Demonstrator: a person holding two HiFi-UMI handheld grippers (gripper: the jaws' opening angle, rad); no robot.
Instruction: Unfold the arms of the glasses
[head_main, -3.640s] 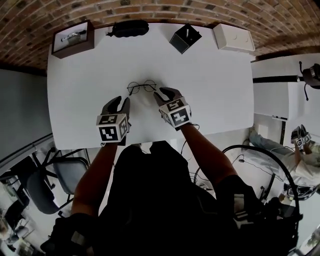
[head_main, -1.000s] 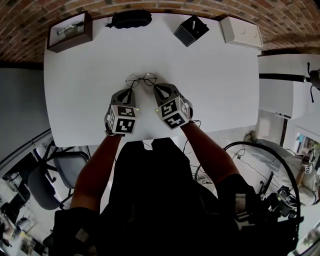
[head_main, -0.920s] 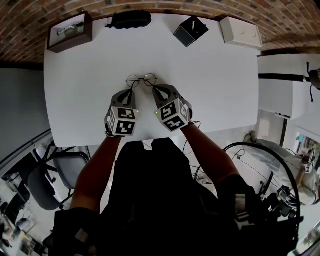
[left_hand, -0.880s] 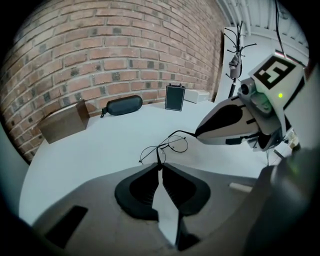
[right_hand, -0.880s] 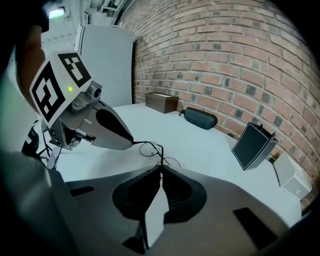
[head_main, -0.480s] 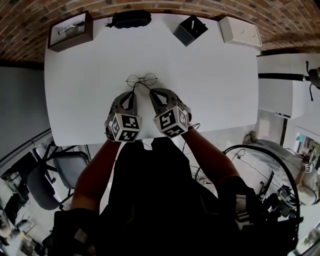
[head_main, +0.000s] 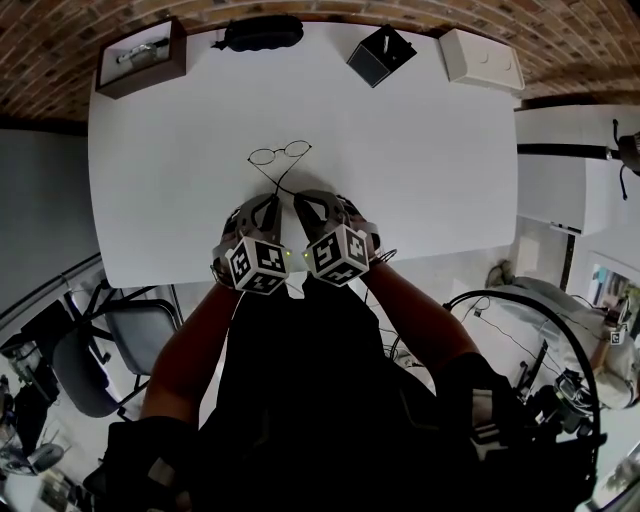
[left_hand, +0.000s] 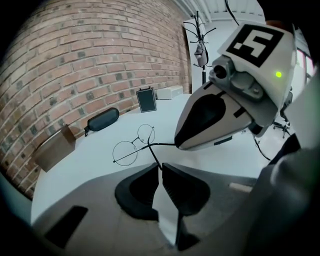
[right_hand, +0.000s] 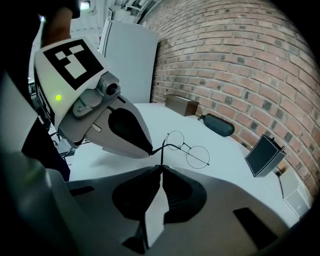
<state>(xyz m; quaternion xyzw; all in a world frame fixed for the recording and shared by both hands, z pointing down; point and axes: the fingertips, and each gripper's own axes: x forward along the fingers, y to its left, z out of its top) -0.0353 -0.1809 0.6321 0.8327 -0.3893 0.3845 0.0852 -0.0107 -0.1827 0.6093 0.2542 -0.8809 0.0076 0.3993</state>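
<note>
Thin round wire glasses (head_main: 279, 152) lie near the middle of the white table (head_main: 430, 170), lenses away from me. Their two thin arms run back toward me and cross each other. My left gripper (head_main: 271, 198) is shut on the tip of one arm, as the left gripper view shows at the pads (left_hand: 161, 167). My right gripper (head_main: 299, 198) is shut on the tip of the other arm (right_hand: 161, 159). The two grippers sit side by side, almost touching, just in front of me. The glasses (left_hand: 135, 143) also show in the right gripper view (right_hand: 186, 146).
Along the table's far edge by the brick wall stand a brown wooden box (head_main: 140, 57), a black glasses case (head_main: 262, 32), a small black box (head_main: 380, 55) and a white box (head_main: 482, 58). The near table edge runs just under my grippers.
Both grippers have drawn back toward me and closer together, each rolling. The arms they hold now stretch out from the frame and cross. The lenses stay near the same spot.
</note>
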